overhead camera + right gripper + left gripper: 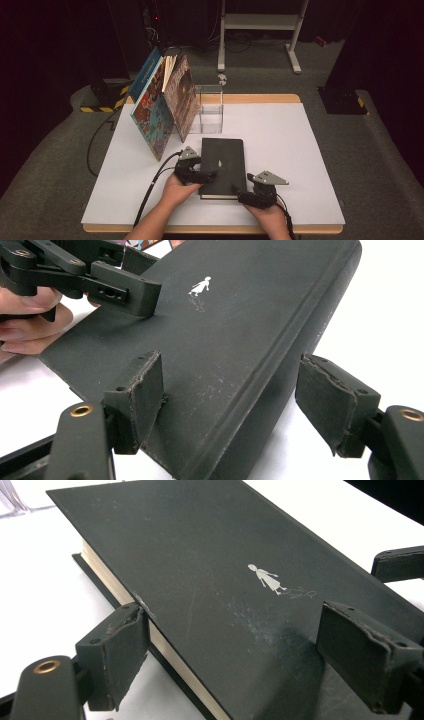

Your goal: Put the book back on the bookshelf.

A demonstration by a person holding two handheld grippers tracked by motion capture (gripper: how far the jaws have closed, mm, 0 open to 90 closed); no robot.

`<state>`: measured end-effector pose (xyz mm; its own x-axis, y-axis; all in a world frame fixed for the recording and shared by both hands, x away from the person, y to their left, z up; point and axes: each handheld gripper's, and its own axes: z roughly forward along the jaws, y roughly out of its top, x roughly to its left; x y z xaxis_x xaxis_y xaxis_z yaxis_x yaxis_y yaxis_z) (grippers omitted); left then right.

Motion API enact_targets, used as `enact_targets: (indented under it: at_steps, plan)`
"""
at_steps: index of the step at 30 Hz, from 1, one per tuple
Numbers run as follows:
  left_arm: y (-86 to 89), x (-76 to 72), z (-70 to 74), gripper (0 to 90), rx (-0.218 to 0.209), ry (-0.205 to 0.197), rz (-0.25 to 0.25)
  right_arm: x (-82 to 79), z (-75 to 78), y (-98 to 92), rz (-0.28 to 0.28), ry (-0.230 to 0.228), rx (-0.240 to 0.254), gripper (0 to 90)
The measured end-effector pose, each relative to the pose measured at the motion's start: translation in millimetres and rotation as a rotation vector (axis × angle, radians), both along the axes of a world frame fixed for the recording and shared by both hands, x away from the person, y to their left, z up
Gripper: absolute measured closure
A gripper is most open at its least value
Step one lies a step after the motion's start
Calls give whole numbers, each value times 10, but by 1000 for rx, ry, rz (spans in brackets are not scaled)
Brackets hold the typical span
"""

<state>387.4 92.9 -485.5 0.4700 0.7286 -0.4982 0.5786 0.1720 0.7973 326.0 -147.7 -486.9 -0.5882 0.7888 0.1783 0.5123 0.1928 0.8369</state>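
A black hardcover book (222, 160) with a small white figure on its cover lies flat in the middle of the white table (285, 150). My left gripper (202, 175) is at the book's left long edge, open. In the left gripper view one pad (125, 632) touches the cover's rim beside the page edge of the book (215, 570), and the other pad hovers over the cover. My right gripper (244, 194) is at the near right corner, open. Its jaws (235, 395) straddle the spine of the book (240, 330), and the outer pad stands clear of it.
Several picture books (162, 105) stand leaning together at the back left. A clear plastic box (210, 107) stands right behind the black book. A cable (150, 192) trails from the left gripper over the near table edge. A white metal stand (260, 22) is on the floor beyond.
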Motion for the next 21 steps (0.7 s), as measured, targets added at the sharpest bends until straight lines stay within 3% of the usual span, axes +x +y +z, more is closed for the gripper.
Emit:
enact_targets:
  at_steps: [2, 6, 15, 21]
  plan:
    - [23, -9, 13, 150, 22, -11, -9, -2, -1, -3, 0, 0, 1, 269]
    - [39, -16, 37, 171, 19, -23, -8, -5, -2, -10, 0, -2, 8, 268]
    - [63, -23, 96, 225, -2, -47, 4, -16, 1, -34, 5, 4, 25, 270]
    - [83, 33, 127, 291, -30, -35, 20, -19, -1, -44, 5, 1, 33, 271]
